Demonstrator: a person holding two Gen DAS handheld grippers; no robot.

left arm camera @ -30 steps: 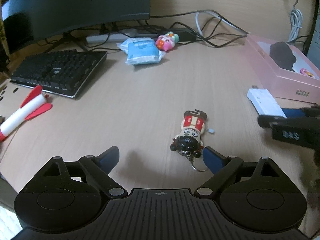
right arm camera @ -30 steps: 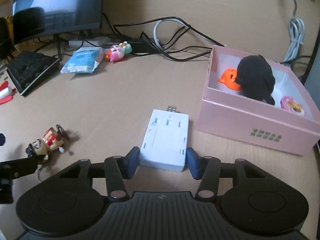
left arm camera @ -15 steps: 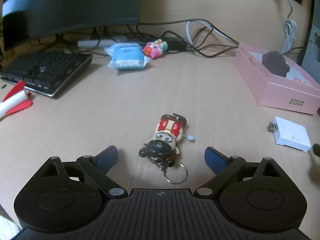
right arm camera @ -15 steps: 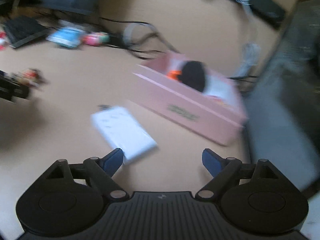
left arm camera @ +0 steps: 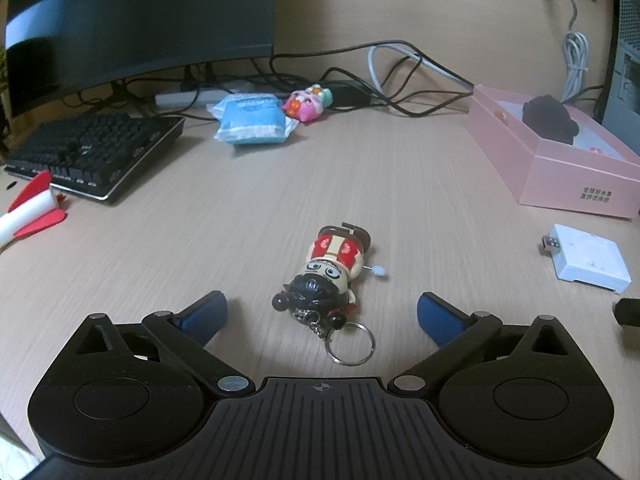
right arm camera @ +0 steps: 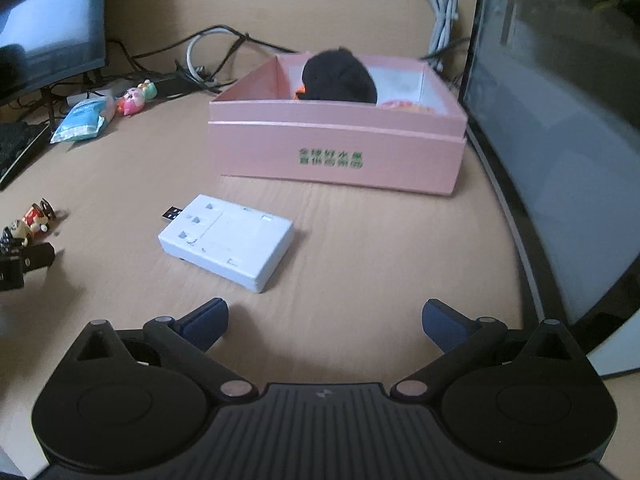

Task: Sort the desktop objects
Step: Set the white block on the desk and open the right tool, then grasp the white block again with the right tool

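A small doll keychain in a red robe with black hair lies on the wooden desk, just ahead of and between the fingers of my open, empty left gripper. It also shows at the left edge of the right wrist view. A white USB adapter box lies flat on the desk, ahead and left of my open, empty right gripper; it shows in the left wrist view too. An open pink box behind it holds a black plush toy and small orange and pink items.
A keyboard, a monitor and a red-and-white toy rocket are at the left. A blue packet, a pink pig toy and tangled cables lie at the back. A dark computer case stands right of the pink box.
My right gripper opened, let go of the white adapter and pulled back, swinging right. My left gripper shifted so the doll sits centred between its fingers.
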